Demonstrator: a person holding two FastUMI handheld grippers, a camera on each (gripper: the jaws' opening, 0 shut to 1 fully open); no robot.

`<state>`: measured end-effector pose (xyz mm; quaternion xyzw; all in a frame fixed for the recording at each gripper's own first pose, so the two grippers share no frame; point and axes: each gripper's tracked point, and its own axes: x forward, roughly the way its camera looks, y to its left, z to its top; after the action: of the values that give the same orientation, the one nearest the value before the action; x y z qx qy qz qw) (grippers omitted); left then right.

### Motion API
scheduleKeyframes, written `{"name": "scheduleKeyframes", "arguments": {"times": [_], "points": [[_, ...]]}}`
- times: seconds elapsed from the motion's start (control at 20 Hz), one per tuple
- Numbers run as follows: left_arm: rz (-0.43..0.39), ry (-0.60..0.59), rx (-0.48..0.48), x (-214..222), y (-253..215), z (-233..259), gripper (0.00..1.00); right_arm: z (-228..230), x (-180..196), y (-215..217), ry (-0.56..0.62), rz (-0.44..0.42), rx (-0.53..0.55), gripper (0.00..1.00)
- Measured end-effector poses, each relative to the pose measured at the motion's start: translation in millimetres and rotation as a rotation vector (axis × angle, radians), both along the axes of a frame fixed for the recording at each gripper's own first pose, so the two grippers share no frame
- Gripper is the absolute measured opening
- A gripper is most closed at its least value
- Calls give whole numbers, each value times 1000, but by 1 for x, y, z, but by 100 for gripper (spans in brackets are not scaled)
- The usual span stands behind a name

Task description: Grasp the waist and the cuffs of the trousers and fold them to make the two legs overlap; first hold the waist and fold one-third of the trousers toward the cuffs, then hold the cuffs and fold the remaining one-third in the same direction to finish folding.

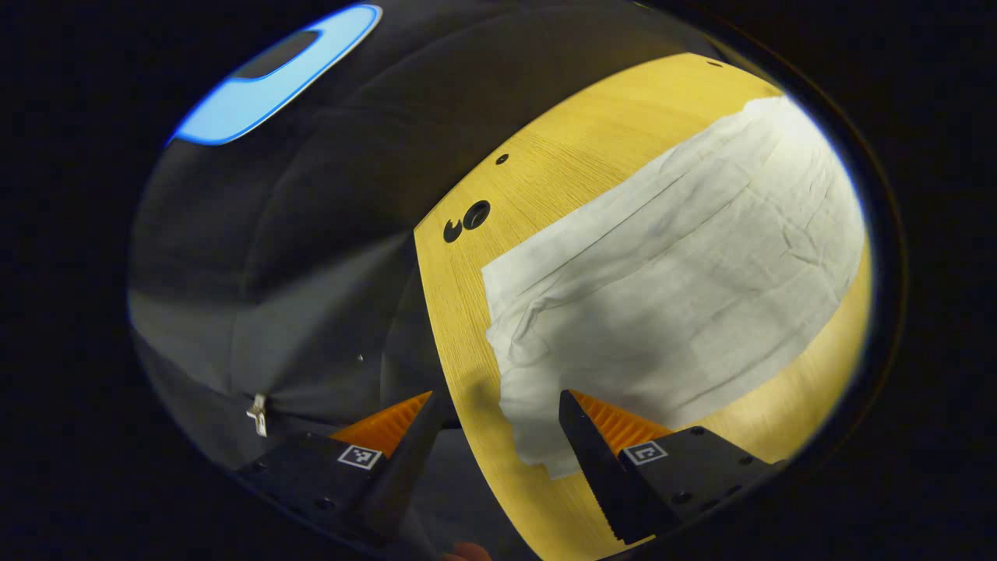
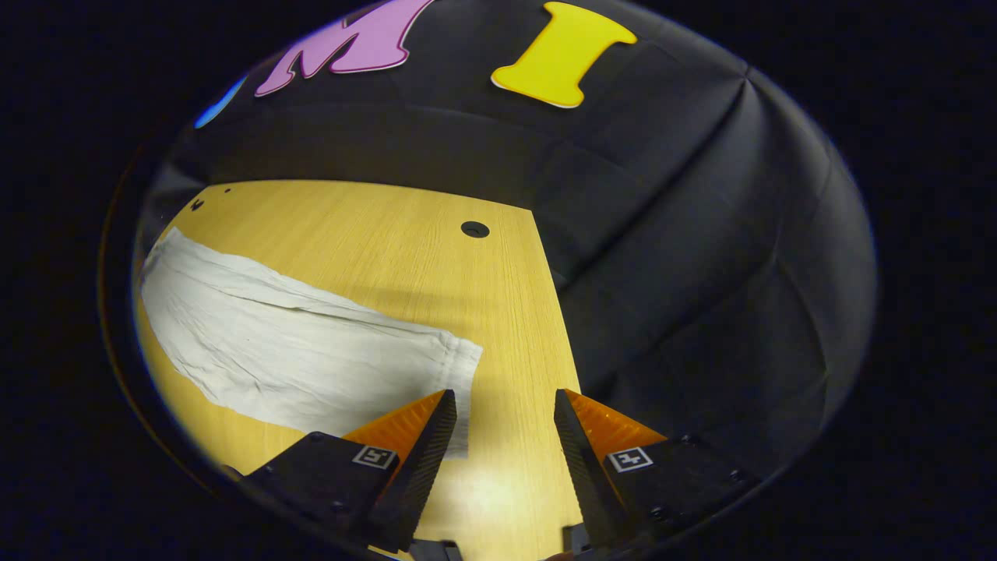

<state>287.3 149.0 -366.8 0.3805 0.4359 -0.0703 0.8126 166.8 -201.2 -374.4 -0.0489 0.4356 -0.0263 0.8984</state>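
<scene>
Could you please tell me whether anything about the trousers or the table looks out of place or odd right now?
Nothing stands out. The white trousers lie flat on the wooden table, wrinkled but neither torn nor stained. The left hand-held gripper and the right hand-held gripper are open, one near each end.

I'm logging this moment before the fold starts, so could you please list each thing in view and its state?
Trousers: lying flat on the table, lightly creased, held by neither gripper.
Left gripper: open, above one end of the trousers at the table's edge.
Right gripper: open, above the other end, holding nothing.
Table: wooden top, trousers spread across it.
</scene>
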Motion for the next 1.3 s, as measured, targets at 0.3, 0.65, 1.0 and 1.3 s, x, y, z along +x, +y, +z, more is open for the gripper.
{"name": "scheduleKeyframes", "arguments": {"times": [0.3,0.65,1.0,1.3], "points": [[124,-94,-52,-52,12,33,96,-15,-59,33,22,-312,290,82],[269,-204,-276,-76,-15,49,96,-65,-58,73,25,-563,527,83],[273,-248,-406,-85,-45,44,97,-85,-20,55,-173,-1061,930,79],[325,-222,-470,-85,-59,28,97,-101,-20,44,-235,-1076,890,42]]}}
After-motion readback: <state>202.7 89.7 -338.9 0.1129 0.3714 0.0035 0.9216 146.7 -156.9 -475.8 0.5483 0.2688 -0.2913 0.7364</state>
